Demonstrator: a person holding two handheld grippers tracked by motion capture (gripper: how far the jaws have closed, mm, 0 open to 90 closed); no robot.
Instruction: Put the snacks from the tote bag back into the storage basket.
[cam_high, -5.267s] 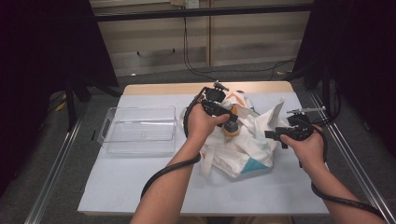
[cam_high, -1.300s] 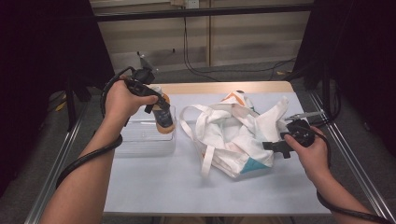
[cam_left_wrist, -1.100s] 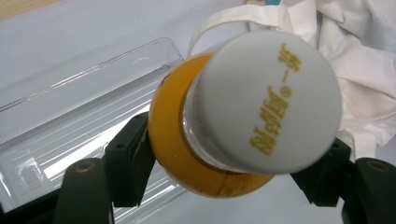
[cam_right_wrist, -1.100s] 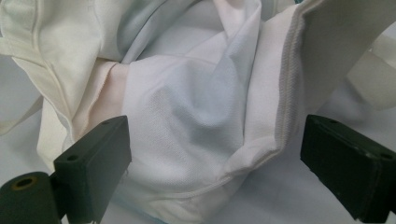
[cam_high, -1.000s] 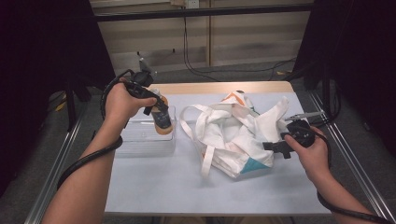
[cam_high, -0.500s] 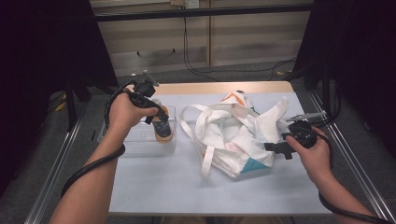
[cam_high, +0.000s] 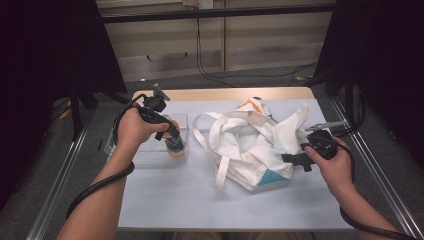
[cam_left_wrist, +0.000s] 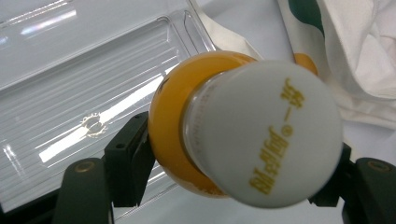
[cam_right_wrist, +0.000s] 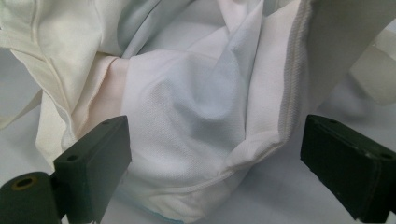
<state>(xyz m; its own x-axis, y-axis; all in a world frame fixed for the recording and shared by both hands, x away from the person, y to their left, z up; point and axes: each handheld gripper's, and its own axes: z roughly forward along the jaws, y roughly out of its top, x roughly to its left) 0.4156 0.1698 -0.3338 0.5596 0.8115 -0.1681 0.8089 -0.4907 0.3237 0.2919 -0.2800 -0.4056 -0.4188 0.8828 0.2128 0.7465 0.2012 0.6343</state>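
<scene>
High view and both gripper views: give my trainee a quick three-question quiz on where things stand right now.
1. True or false: the left gripper is shut on the orange bottle.
2. What lies under the bottle? A) the clear tray B) the white cloth bag C) bare floor
3. How do the right gripper jaws stand relative to the bag?

Key
1. True; its jaws press both sides of the bottle.
2. A.
3. Open, one jaw on each side of a fold of the bag, not closed on it.
</scene>
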